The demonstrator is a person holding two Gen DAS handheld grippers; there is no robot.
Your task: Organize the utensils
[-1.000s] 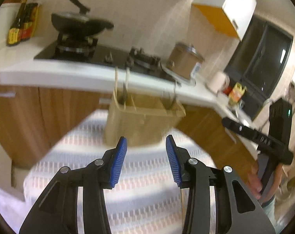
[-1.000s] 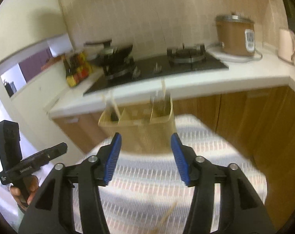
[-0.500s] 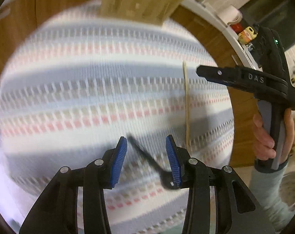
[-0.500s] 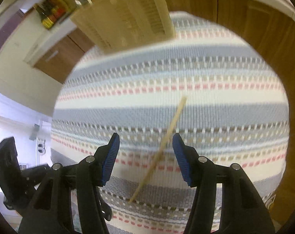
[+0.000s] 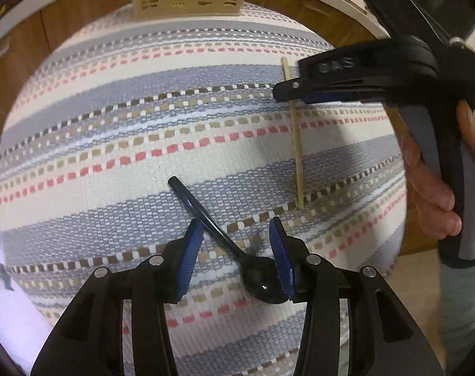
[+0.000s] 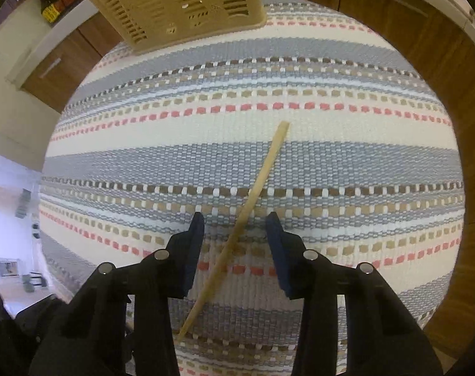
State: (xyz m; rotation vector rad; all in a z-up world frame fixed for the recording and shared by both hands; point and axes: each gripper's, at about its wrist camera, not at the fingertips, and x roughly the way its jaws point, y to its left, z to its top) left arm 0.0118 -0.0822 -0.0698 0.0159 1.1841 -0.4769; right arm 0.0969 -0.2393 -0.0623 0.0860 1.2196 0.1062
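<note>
A striped cloth (image 6: pixel 300 163) fills both views. My left gripper (image 5: pixel 236 232) hangs open astride the black spoon (image 5: pixel 224 238); my right gripper (image 6: pixel 234 227), open too, straddles the chopstick (image 6: pixel 253 200). Only the left view shows my right hand (image 5: pixel 431 188). The basket (image 6: pixel 177 3) stands ahead.

My left tool (image 5: pixel 235 230) is matt black plastic with ribbed blue pads (image 5: pixel 187 257) and shiny metal pins. The spoon (image 5: pixel 224 238) beside those pads is glossy black plastic. The chopstick (image 6: pixel 237 232) looks like pale, smooth wood. The cloth (image 6: pixel 331 163) under it is coarse woven fabric; the basket (image 6: pixel 174 3) is matt beige slotted plastic.
</note>
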